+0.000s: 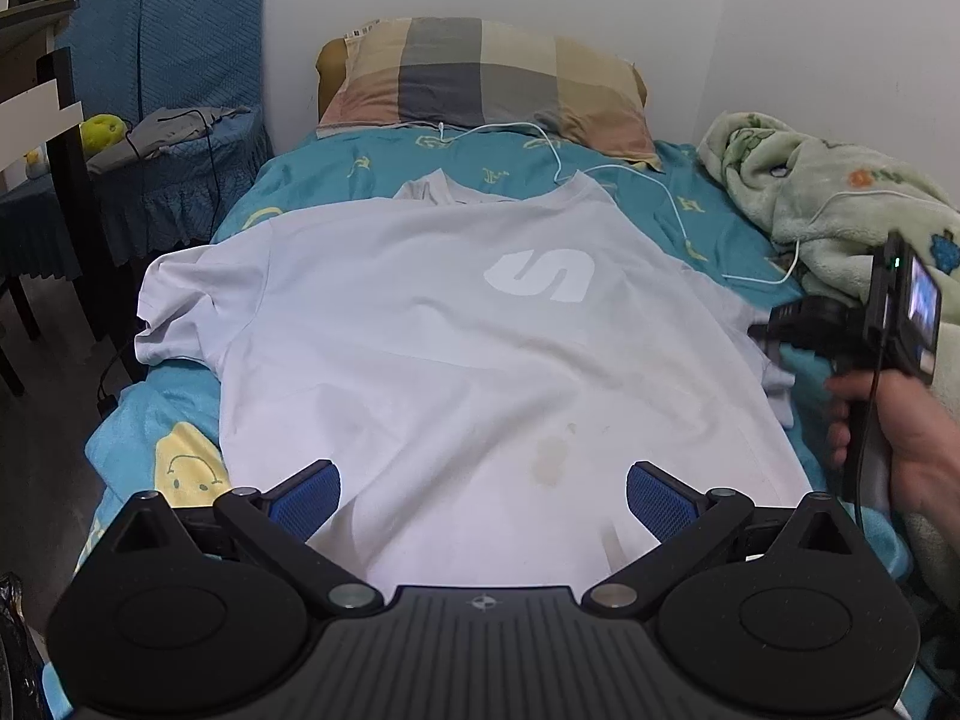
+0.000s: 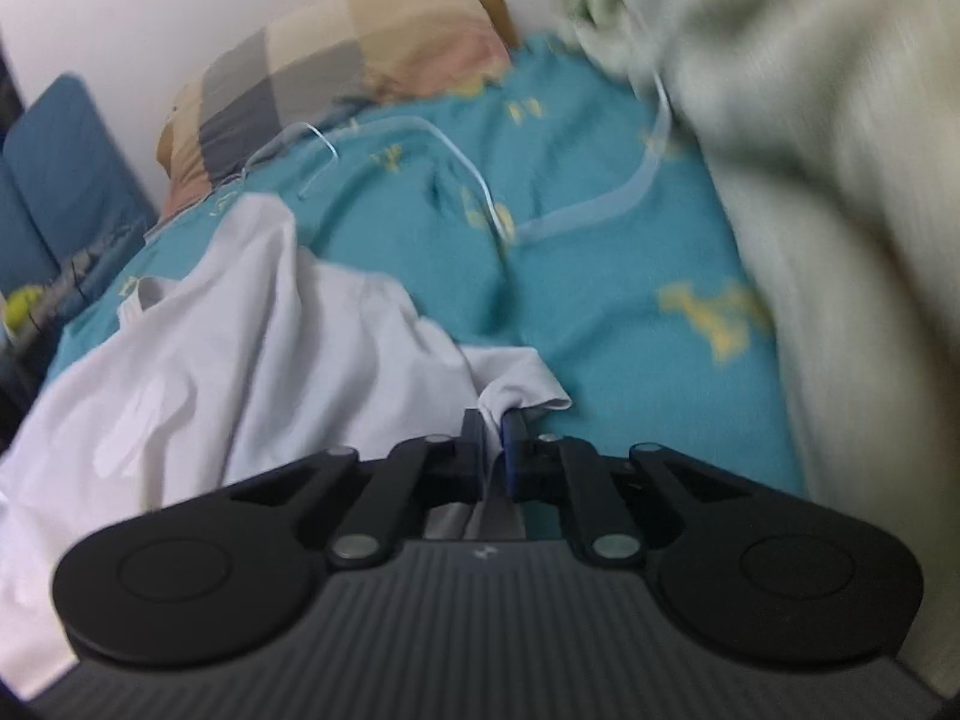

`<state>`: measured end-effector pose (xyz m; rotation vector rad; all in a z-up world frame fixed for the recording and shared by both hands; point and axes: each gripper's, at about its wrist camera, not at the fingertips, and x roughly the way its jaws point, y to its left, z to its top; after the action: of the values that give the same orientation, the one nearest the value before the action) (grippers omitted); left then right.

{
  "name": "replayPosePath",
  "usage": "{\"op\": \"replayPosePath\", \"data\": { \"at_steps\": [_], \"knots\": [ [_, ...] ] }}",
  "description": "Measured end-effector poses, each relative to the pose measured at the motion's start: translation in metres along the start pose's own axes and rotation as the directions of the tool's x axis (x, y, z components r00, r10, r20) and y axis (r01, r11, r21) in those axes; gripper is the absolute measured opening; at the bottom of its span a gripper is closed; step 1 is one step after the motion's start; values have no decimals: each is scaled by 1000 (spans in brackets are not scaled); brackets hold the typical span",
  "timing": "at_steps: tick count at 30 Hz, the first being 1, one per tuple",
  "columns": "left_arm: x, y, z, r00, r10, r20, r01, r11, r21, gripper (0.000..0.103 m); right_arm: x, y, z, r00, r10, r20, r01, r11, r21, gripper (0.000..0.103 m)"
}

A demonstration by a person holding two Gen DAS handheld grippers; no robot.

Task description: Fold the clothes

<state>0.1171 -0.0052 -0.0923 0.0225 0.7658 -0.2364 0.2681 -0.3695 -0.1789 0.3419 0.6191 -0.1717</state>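
Left hand-held gripper nearest the lens: blue pads spread wide, released, hovering over the hem end of the white T-shirt at the foot edge of the bed. Shirt lies spread over the teal sheet, collar toward the plaid pillow at the head edge, one sleeve draped near the left edge. Right hand-held gripper clenched on the other sleeve's cuff, near the right edge beside the green blanket. White charging cable runs across the sheet just beyond that sleeve.

Risks, as judged: right wrist view is motion-blurred, so the pull looks quick; thin cotton could slip from the pinch, or the sleeve could drag the cable along. Unpinned hem may shift and skew the fold.
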Motion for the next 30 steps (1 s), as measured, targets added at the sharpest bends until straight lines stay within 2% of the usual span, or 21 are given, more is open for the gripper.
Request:
{"op": "replayPosePath", "data": {
  "at_steps": [4,8,11,14,16,21,26,27,28,29,30],
  "knots": [
    [-1,1,-2,1000,-5,-4,5,1000,8,103,-14,1,41,987,-28,159,37,998,-52,7],
    [2,1,-3,1000,-6,-13,6,1000,7,103,-18,-19,75,965,-62,255,72,997,-30,7],
    [9,2,-5,999,-6,-33,6,1000,8,103,4,-28,86,963,-87,255,102,994,-45,7],
    [18,2,-6,998,-5,-55,6,1000,17,103,31,-28,78,958,-129,257,165,979,-120,7],
    [24,2,-6,998,-4,-69,6,1000,22,103,46,-26,70,963,-131,236,170,974,-151,7],
    [36,1,-6,996,-21,-92,23,999,25,103,59,-17,58,977,-94,193,128,977,-170,8],
    [35,-1,-4,996,-45,-83,48,998,31,103,38,-13,59,991,-39,124,55,991,-125,12],
    [32,-1,-4,996,-55,-76,57,998,30,103,33,-13,61,994,-25,109,36,993,-108,21],
    [29,-3,-4,995,-65,-70,67,997,31,103,26,-13,63,995,-12,96,19,996,-82,41],
    [26,-4,-5,995,-75,-64,77,996,33,103,16,-12,64,996,-1,86,6,998,-55,50],
    [23,-6,-5,995,-84,-57,87,995,39,103,6,-10,65,997,16,79,-13,999,-29,64]
  ]
}}
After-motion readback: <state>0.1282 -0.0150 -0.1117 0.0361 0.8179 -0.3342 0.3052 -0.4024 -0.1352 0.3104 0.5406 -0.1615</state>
